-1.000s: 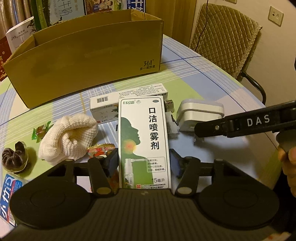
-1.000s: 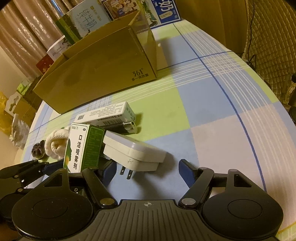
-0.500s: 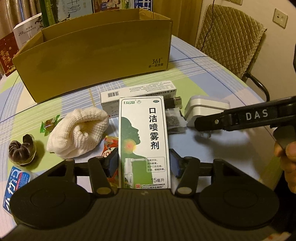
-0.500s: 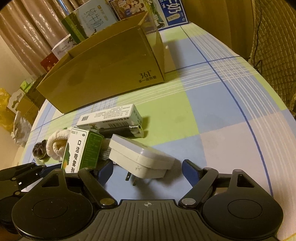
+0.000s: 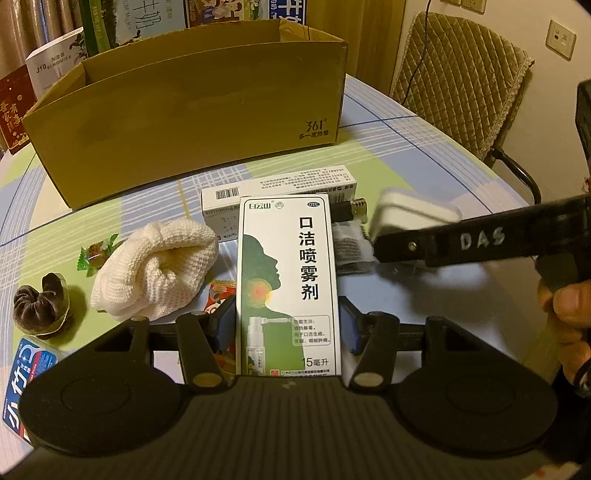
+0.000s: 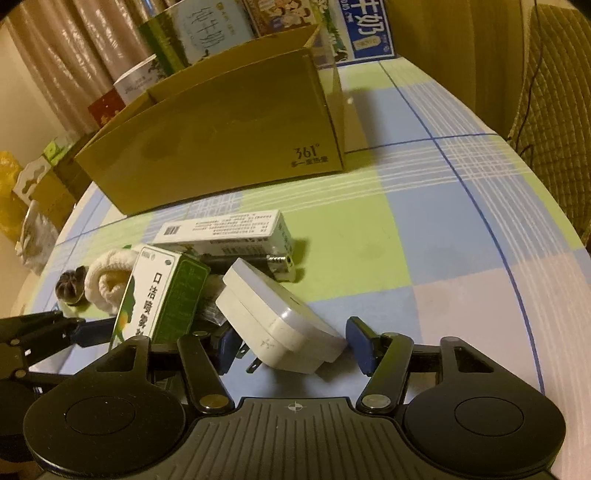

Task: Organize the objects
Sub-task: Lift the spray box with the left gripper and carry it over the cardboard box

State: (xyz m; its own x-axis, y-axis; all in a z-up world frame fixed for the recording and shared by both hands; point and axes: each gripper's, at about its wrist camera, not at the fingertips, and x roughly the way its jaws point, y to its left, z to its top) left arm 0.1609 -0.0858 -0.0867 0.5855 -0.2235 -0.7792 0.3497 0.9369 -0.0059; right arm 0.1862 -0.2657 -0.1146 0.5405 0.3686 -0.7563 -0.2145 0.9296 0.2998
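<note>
spray box (image 5: 290, 284), white and green, printed "口洁喷雾剂", "OTC", "15毫升", stands upright, clamped by left gripper (image 5: 288, 325) | right gripper (image 6: 291, 343), marked "DAS", jaws just closing around white plug adapter (image 6: 280, 325), right pad not touching | cardboard box (image 5: 192, 122) behind reads "361°"

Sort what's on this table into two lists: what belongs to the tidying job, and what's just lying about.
Job:
- cardboard box
- spray box, clamped in the left tongs
- white plug, between the closing right tongs
- long carton
- knit cloth
- candy
- dark scrunchie

Lying about:
- chair
- milk cartons behind the box
- wall socket
</note>
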